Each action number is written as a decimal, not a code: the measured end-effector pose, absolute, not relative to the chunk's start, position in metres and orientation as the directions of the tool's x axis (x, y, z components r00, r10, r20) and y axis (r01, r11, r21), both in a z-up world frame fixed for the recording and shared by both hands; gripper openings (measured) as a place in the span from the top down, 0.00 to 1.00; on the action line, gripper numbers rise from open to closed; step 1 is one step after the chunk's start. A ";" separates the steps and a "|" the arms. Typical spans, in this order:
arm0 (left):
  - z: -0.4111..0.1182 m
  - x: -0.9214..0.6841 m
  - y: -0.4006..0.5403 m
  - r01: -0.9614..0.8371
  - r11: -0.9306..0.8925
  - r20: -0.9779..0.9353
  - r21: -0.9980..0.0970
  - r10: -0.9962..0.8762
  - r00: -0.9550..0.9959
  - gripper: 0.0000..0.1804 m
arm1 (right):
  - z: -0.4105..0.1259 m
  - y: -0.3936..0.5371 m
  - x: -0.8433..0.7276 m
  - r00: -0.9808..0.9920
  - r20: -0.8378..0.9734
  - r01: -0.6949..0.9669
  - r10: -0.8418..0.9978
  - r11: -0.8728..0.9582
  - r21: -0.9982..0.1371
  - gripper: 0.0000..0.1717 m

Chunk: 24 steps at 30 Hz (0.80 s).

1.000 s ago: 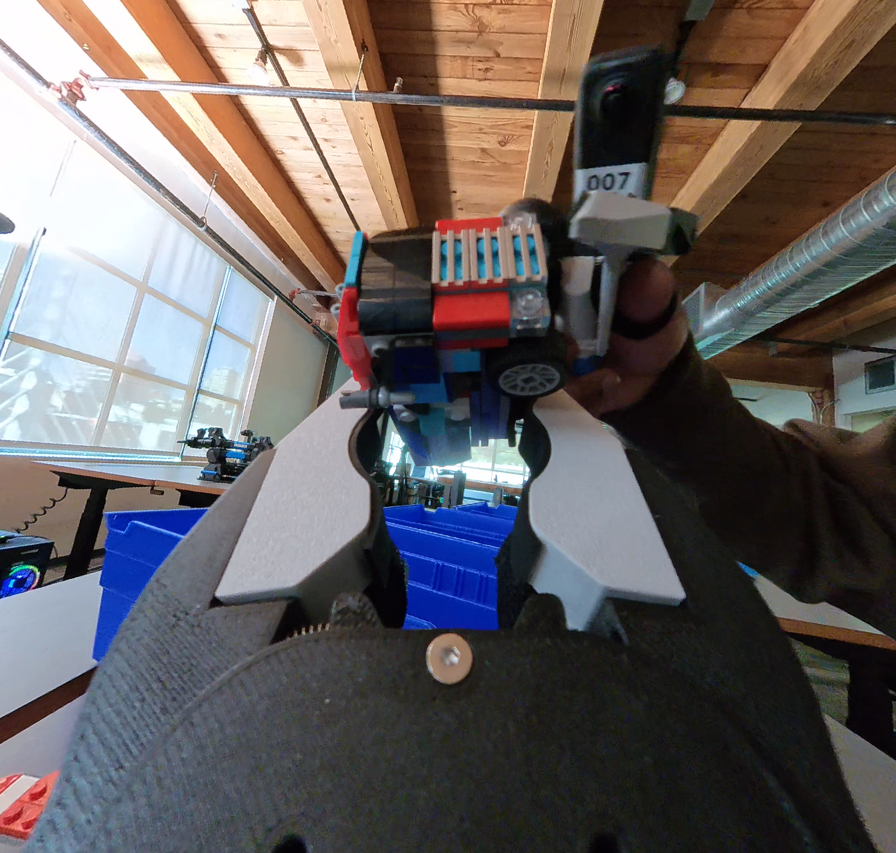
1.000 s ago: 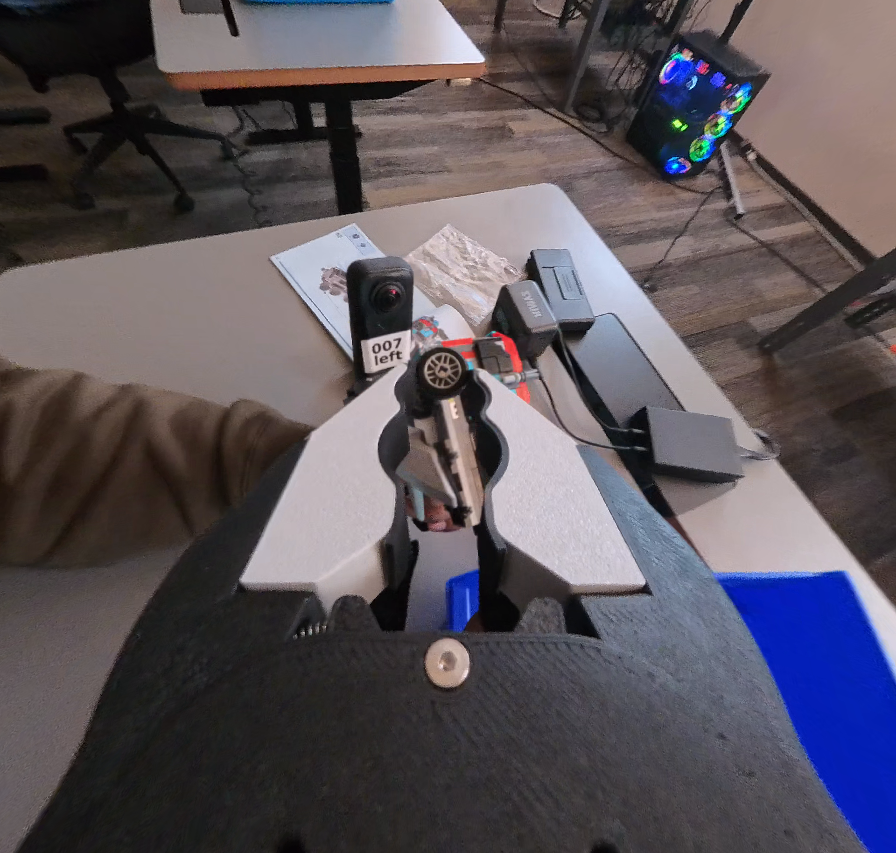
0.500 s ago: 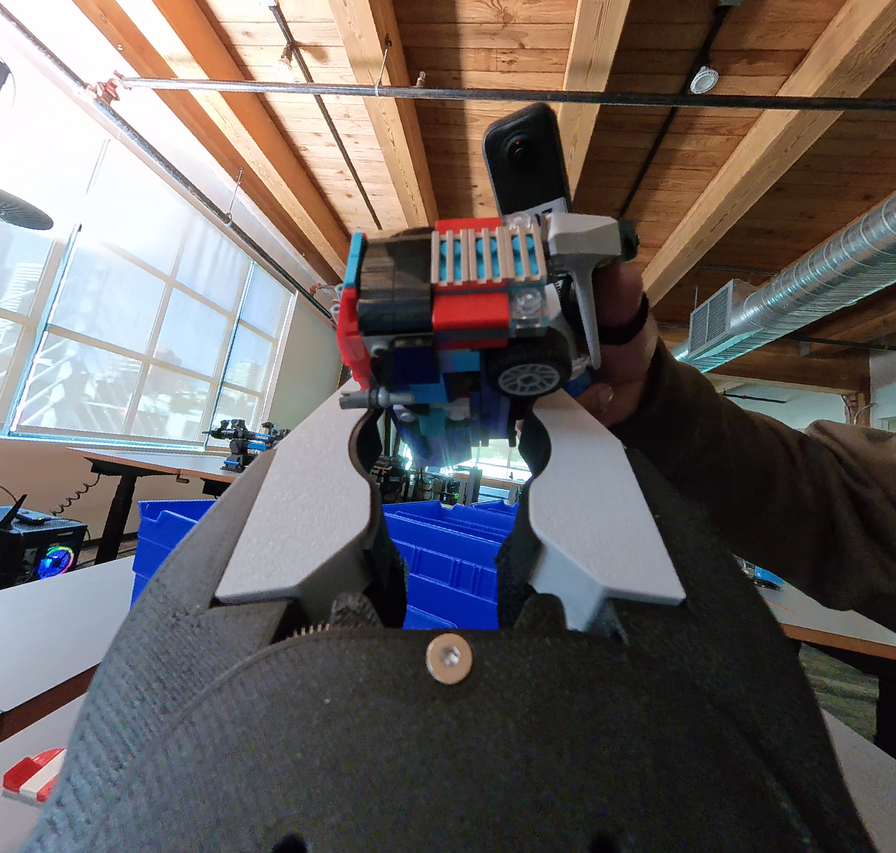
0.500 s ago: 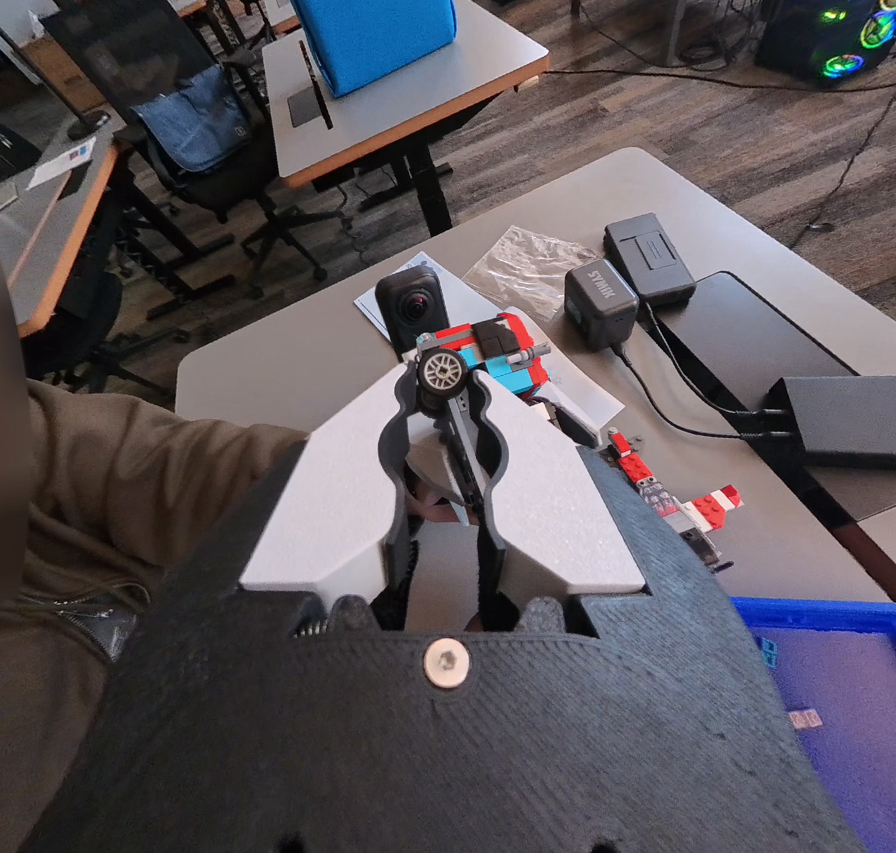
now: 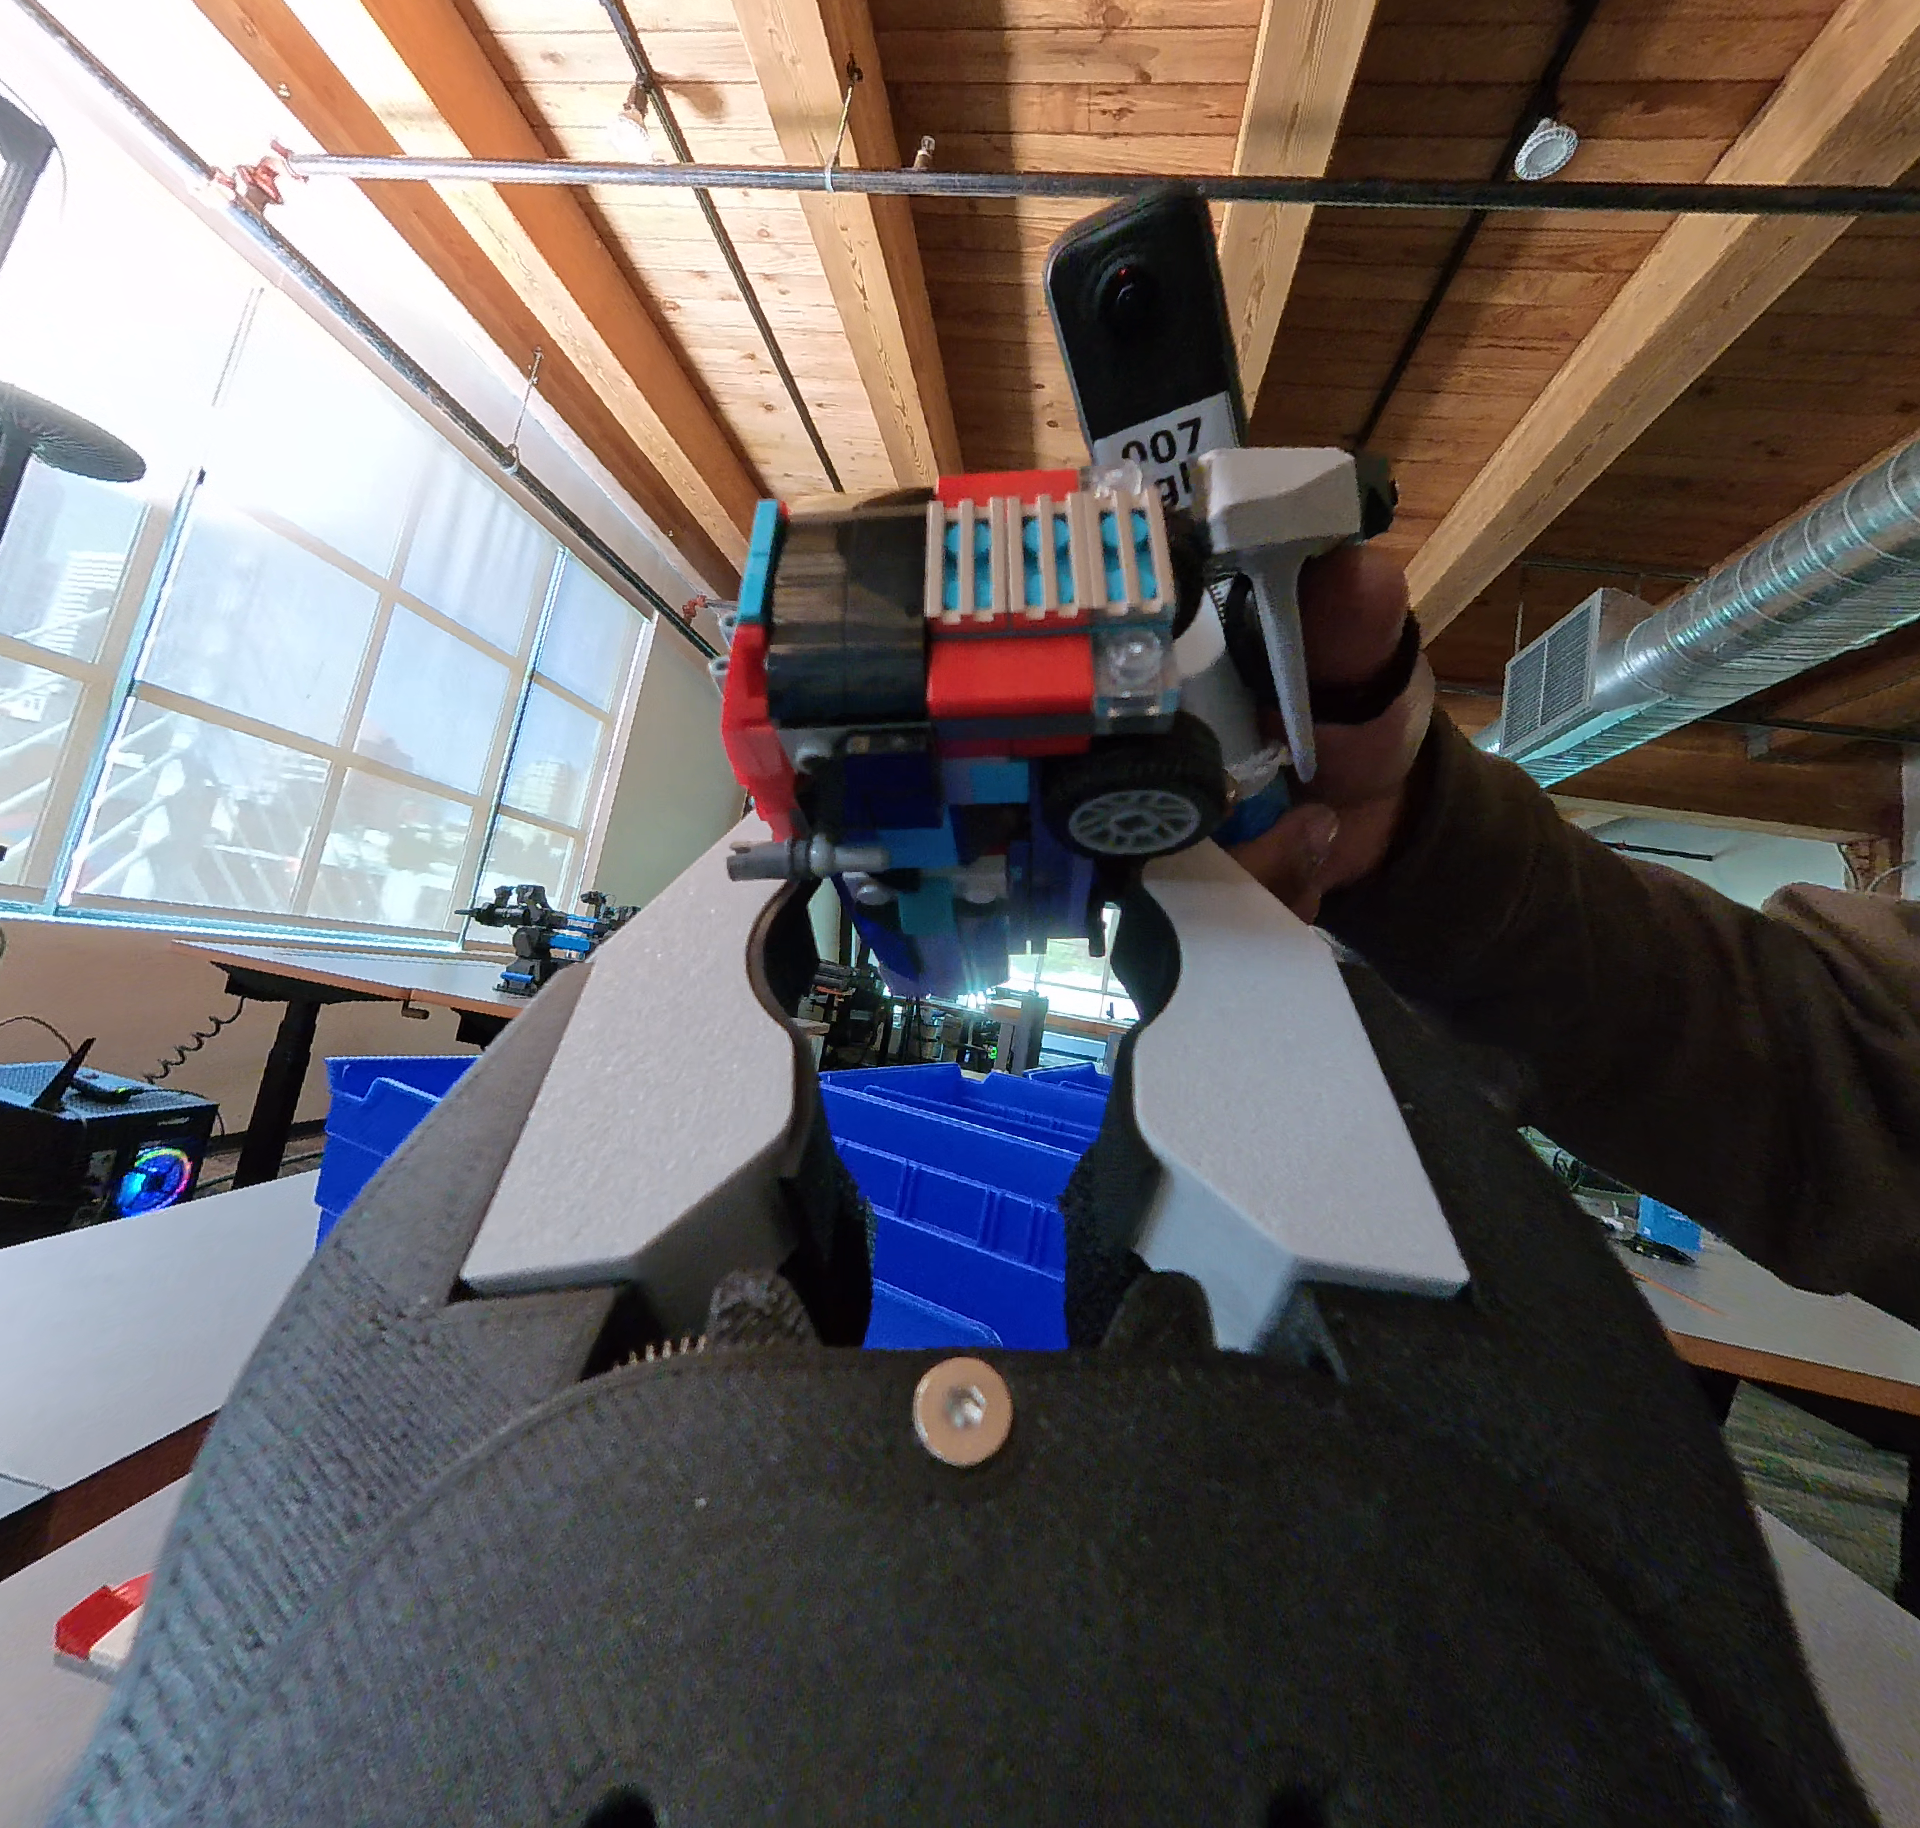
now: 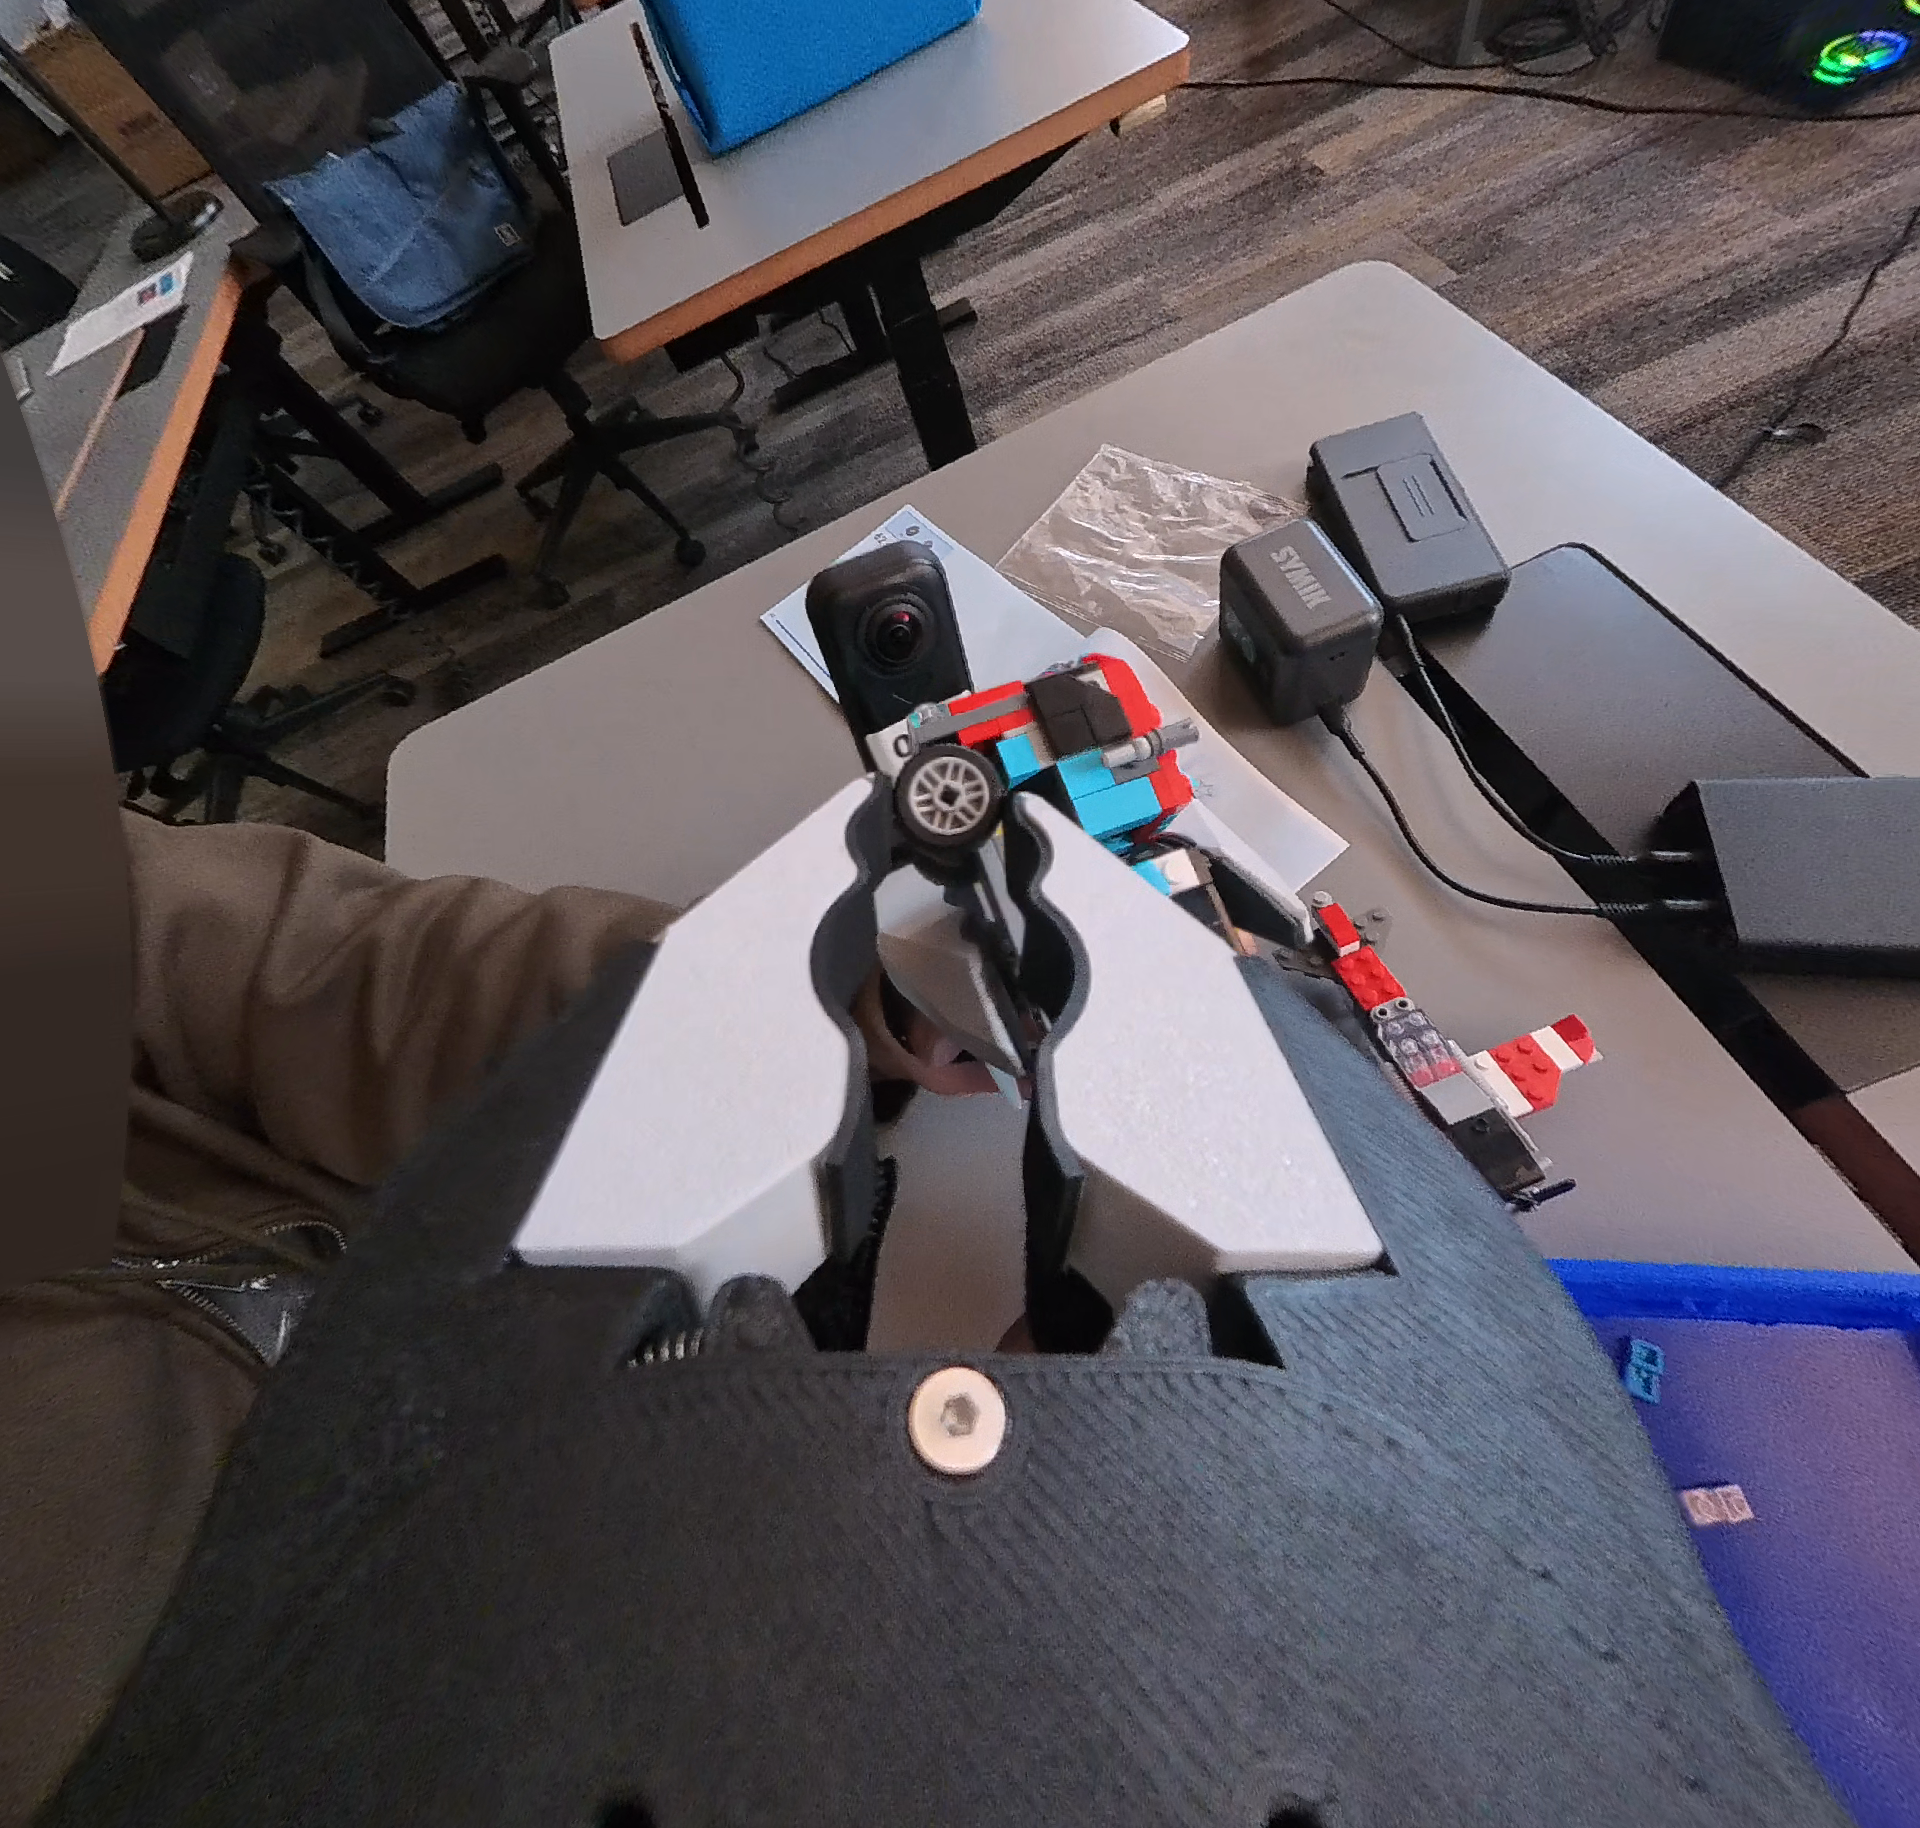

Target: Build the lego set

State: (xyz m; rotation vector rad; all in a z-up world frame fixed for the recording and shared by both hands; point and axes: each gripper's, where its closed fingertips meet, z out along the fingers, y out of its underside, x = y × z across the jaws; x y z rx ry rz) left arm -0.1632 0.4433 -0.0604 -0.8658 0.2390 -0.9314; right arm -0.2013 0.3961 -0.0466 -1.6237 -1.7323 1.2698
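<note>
A toy brick truck (image 5: 935, 656), red, black, blue and cyan, is held up in the air between both grippers. My left gripper (image 5: 951, 895) is shut on its blue underside. A black wheel with a grey hub (image 5: 1132, 802) sits just above my right-hand fingertip. My right gripper (image 6: 951, 812) is shut on another black wheel with a grey hub (image 6: 948, 789) at the truck's side (image 6: 1091, 750). The right gripper also shows in the left wrist view (image 5: 1273, 625), at the truck's right, with a person's hand behind it. The left gripper's black camera (image 6: 888, 635) stands behind the truck.
Blue bins (image 5: 935, 1155) stand on the grey table (image 6: 623, 739). A red, white and black brick piece (image 6: 1455, 1051), black chargers with cables (image 6: 1299, 625), a clear plastic bag (image 6: 1143, 531) and a blue tray (image 6: 1766, 1466) lie there. A desk with a blue box (image 6: 800, 12) stands beyond. There is about 6 cm between the tips of the two grippers.
Both grippers have swung together with the truck, so the background shifts in both views. The right gripper's camera has moved left and then back right behind the truck. Both grasps hold unchanged.
</note>
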 end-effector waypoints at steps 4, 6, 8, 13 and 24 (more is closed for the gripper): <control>-0.061 -0.163 0.443 0.605 0.298 0.175 -0.739 -0.782 0.598 0.69 | -0.048 0.397 -0.203 -0.201 -0.246 0.538 0.948 -0.103 -0.837 0.87; -0.061 -0.164 0.444 0.605 0.297 0.177 -0.739 -0.781 0.600 0.69 | -0.048 0.397 -0.203 -0.198 -0.239 0.540 0.951 -0.098 -0.836 0.87; -0.061 -0.165 0.444 0.606 0.298 0.179 -0.738 -0.779 0.601 0.69 | -0.048 0.397 -0.204 -0.194 -0.236 0.542 0.952 -0.097 -0.835 0.87; -0.061 -0.166 0.444 0.609 0.300 0.181 -0.734 -0.778 0.602 0.69 | -0.048 0.397 -0.206 -0.187 -0.227 0.545 0.956 -0.092 -0.833 0.87; -0.060 -0.169 0.444 0.620 0.304 0.192 -0.723 -0.775 0.603 0.69 | -0.048 0.398 -0.211 -0.161 -0.136 0.524 0.978 -0.032 -0.851 0.87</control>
